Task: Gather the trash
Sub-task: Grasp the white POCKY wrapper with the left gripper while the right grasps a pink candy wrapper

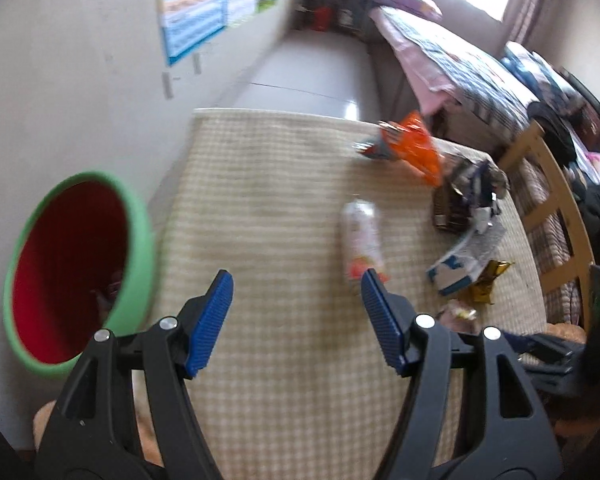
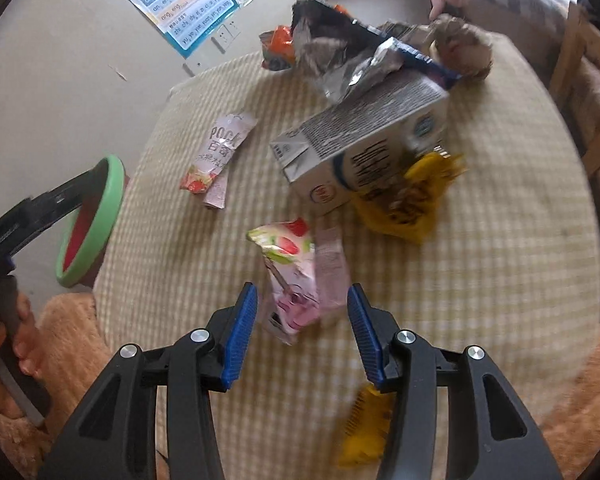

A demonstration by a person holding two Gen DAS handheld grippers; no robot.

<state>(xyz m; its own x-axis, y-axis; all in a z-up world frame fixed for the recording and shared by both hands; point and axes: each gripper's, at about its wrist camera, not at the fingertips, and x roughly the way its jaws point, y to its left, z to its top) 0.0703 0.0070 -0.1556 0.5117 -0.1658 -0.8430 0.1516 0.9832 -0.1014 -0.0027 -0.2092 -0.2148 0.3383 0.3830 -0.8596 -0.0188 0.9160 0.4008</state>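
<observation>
On the tabletop (image 2: 480,280), covered in a cream checked cloth, trash lies scattered. Right gripper (image 2: 302,300) points down at a pink strawberry wrapper (image 2: 290,276); its blue fingers (image 2: 242,332) stand apart on either side of the wrapper's near end, not pressing it, nothing held. Beyond it lies a white carton (image 2: 364,148) on its side, a yellow wrapper (image 2: 412,200) tucked against it. A Pocky packet (image 2: 220,152) lies flat to the left, apart from the rest. At the far edge, a heap of foil and dark wrappers (image 2: 356,56) with an orange bag (image 2: 278,46) behind.

Left gripper (image 1: 296,308): fingers (image 1: 214,320) spread wide over bare cloth, empty. The Pocky packet (image 1: 360,240) lies just beyond its right fingertip; frame blurred. A bin with green rim and red inside (image 1: 80,272) sits off the tabletop's left edge, by the wall. Orange bag (image 1: 416,148) at the far right corner.

A hand (image 2: 20,344) grips the left tool's handle, at the left edge of the right wrist view.
</observation>
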